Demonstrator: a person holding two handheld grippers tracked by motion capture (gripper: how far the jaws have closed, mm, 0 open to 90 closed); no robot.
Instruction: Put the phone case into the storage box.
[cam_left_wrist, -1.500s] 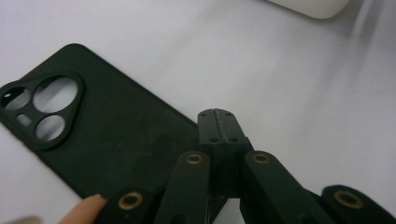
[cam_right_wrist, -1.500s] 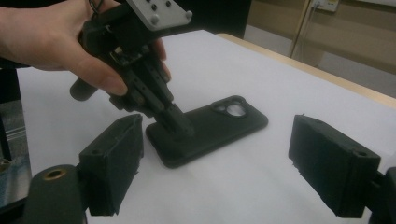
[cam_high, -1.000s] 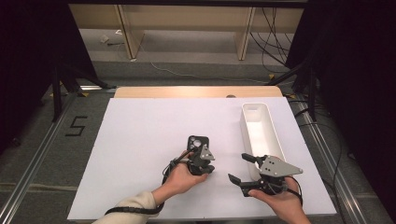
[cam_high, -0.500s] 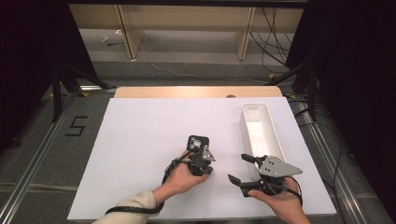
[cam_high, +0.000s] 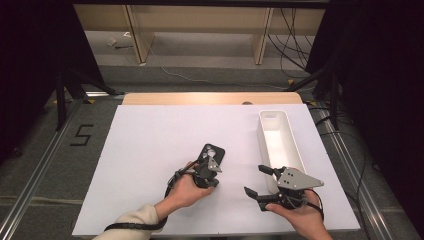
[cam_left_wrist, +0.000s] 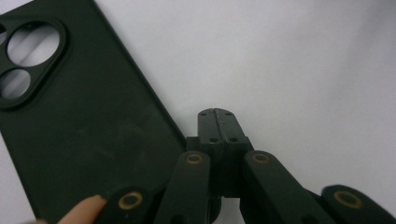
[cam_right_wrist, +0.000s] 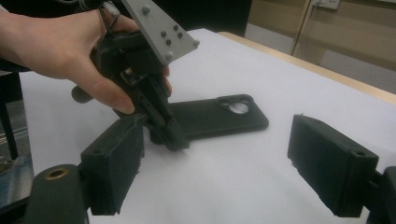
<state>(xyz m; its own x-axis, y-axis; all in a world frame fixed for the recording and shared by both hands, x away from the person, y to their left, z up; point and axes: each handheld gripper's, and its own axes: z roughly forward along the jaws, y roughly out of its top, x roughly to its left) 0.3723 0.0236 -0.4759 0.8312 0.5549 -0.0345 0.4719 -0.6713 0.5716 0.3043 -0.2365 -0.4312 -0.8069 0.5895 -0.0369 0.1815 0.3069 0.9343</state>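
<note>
A black phone case lies flat on the white table, camera cut-outs at its far end. My left gripper is shut with nothing between its jaws. Its tip rests at the table just beside the case's near corner. In the left gripper view the closed jaws sit right by the case's long edge; I cannot tell whether they touch it. My right gripper hovers to the right, open and empty. Between its spread jaws, the right gripper view shows the case and the left gripper.
A long white tray stands at the right side of the table, just beyond the right gripper, and looks empty. The table's wooden far edge runs across the back. Dark stands flank the table on both sides.
</note>
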